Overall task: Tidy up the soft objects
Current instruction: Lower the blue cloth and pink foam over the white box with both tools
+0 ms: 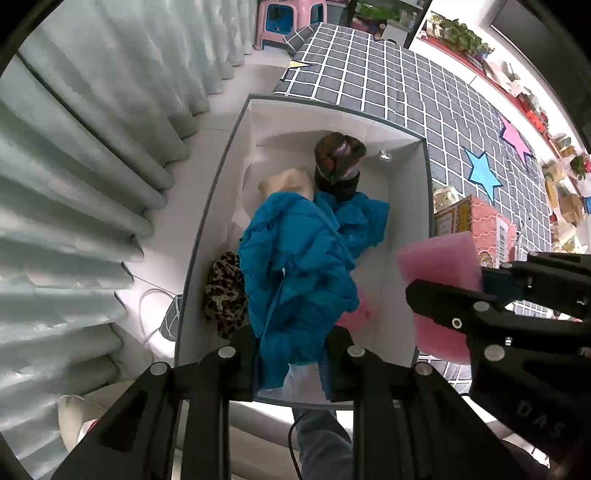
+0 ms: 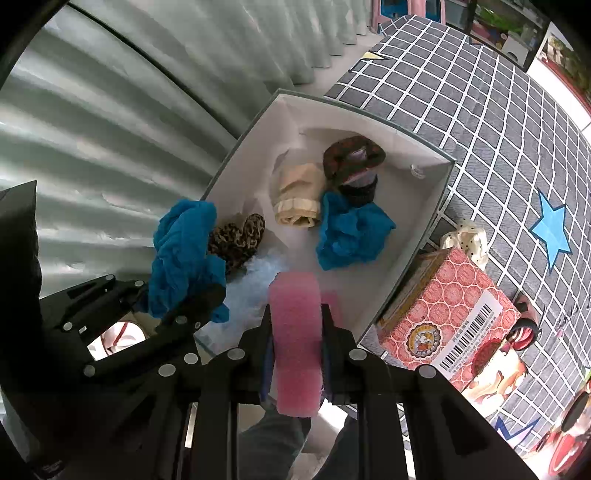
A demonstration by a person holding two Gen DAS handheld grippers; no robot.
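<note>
My left gripper is shut on a blue cloth and holds it above the white box; the same cloth shows at the left of the right wrist view. My right gripper is shut on a pink foam sponge, held over the box's near right side; it also shows in the left wrist view. In the box lie a second blue cloth, a beige roll, a dark patterned bundle, a leopard-print piece and a pink item.
A red patterned carton stands right of the box on a grey checked mat with star shapes. A dotted white cloth lies behind the carton. Pale curtains hang at the left. A pink stool stands far back.
</note>
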